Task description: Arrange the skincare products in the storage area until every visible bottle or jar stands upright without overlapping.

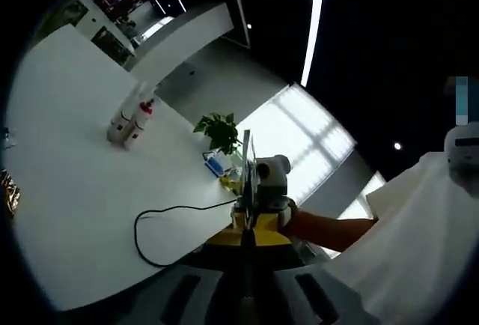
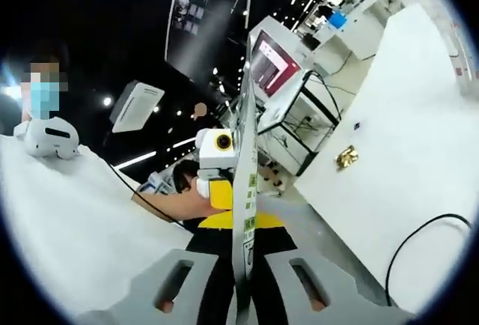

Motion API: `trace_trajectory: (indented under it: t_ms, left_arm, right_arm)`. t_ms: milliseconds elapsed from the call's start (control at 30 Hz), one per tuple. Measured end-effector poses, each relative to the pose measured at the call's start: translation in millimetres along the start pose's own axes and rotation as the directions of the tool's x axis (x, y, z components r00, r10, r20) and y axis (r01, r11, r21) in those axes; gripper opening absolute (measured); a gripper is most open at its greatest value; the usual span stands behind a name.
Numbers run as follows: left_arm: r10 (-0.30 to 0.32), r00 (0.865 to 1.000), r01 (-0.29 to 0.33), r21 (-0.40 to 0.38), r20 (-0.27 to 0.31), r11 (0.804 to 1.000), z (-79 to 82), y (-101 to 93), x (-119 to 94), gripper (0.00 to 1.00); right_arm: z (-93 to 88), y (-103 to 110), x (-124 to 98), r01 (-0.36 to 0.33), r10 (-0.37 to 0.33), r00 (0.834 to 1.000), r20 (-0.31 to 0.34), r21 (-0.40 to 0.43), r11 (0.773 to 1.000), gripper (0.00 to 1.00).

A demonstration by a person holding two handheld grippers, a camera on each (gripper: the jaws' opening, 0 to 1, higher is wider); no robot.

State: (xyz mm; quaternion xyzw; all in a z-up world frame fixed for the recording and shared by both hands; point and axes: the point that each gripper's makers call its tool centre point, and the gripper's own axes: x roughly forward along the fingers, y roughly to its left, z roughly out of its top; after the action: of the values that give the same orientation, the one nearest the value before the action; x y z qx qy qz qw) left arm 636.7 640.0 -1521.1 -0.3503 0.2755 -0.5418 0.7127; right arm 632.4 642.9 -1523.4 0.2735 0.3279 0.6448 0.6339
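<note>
1. Bottles (image 1: 133, 121) are standing upright, side by side, on the white counter (image 1: 75, 190) beyond the black cable (image 1: 161, 224); a potted plant (image 1: 219, 132) is sitting off to one side of them at the counter's edge.
2. Left gripper (image 1: 247, 265) is gripping a thin flat sheet (image 1: 245, 160), jaws pressed together on its edge.
3. Right gripper (image 2: 241, 272) is pinching the sheet edge-on too, with a small gold object (image 2: 346, 157) lying beyond on the counter.
</note>
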Motion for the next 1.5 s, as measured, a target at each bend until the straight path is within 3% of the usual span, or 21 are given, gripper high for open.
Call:
trace_trajectory:
  t_ms: [133, 233, 400, 533, 600, 633, 700, 833, 967, 1200, 1267, 1333, 1433, 1467, 1500]
  left_arm:
    - [-0.008, 1.0, 0.008, 0.006, -0.007, 1.0, -0.8, -1.3, -2.3, 0.01]
    - [-0.014, 1.0, 0.014, 0.004, -0.01, 1.0, -1.1, -2.3, -2.8, 0.01]
    - [0.002, 0.999, -0.001, 0.017, -0.037, 1.0, -6.9, -0.7, 0.6, 0.01]
    - [0.014, 1.0, -0.015, 0.068, 0.017, 0.998, 1.4, 0.1, -1.2, 0.03]
    - [0.017, 1.0, -0.019, 0.067, 0.024, 0.998, 2.7, 0.8, -1.3, 0.04]
    - [0.01, 1.0, -0.011, 0.061, 0.019, 0.998, 2.1, -0.1, -0.7, 0.05]
    - [0.008, 1.0, -0.008, 0.062, 0.014, 0.998, 0.8, -0.9, 0.3, 0.08]
    - [0.004, 1.0, -0.005, 0.056, 0.012, 0.998, 0.3, -1.4, 1.5, 0.09]
    - [-0.048, 0.998, 0.048, 0.007, 0.027, 0.999, 5.2, -6.7, -3.2, 0.02]
    - [-0.065, 0.997, 0.068, -0.056, 0.05, 0.996, 12.5, -5.4, -6.8, 0.0]
    - [-0.074, 0.995, 0.079, -0.086, 0.069, 0.993, 16.1, -7.7, -7.7, 0.0]
    - [-0.081, 0.991, 0.092, -0.098, 0.105, 0.991, 23.1, -9.1, -9.5, 0.0]
    - [-0.073, 0.99, 0.087, -0.113, 0.123, 0.99, 28.0, -4.9, -12.4, 0.0]
    - [-0.079, 0.991, 0.092, -0.117, 0.109, 0.989, 26.0, -6.4, -8.7, 0.0]
    - [-0.08, 0.991, 0.092, -0.115, 0.105, 0.989, 25.5, -6.6, -7.4, 0.0]
  right_arm:
    - [2.6, 1.6, -0.2, -0.005, 0.005, 1.0, 0.02, -0.011, 1.0, 0.03]
    - [21.0, -1.0, -10.1, 0.0, -0.001, 0.994, 0.113, 0.01, 1.0, 0.05]
    - [16.4, -0.5, -12.4, 0.015, -0.016, 0.998, 0.063, 0.011, 1.0, 0.01]
    - [21.2, 1.4, -11.4, 0.008, -0.008, 0.995, 0.102, 0.003, 1.0, 0.0]
    - [26.4, 1.9, -10.5, 0.005, -0.006, 0.99, 0.143, 0.008, 1.0, 0.0]
    - [35.8, 2.7, -11.0, -0.01, 0.004, 0.979, 0.204, 0.025, 1.0, 0.0]
    - [46.0, 5.1, -11.7, -0.026, 0.016, 0.964, 0.264, 0.033, 0.999, 0.0]
    - [60.6, 7.1, -12.4, -0.05, 0.03, 0.937, 0.347, 0.05, 0.998, 0.0]
    - [63.7, 6.3, -7.7, -0.066, 0.034, 0.928, 0.37, 0.074, 0.995, 0.0]
    - [71.1, 2.4, -3.9, -0.053, 0.022, 0.925, 0.379, 0.072, 0.996, 0.01]
    - [72.3, -0.8, -5.5, -0.035, 0.008, 0.93, 0.367, 0.067, 0.997, 0.03]
    - [75.7, -6.9, -12.0, 0.003, -0.024, 0.925, 0.38, 0.056, 0.998, 0.07]
    - [79.6, -8.2, -23.0, -0.013, -0.018, 0.921, 0.39, 0.078, 0.997, 0.04]
    - [75.7, -1.9, -22.1, -0.05, 0.012, 0.932, 0.363, 0.095, 0.994, 0.02]
    - [77.7, -1.4, -22.8, -0.053, 0.018, 0.929, 0.37, 0.086, 0.995, 0.01]
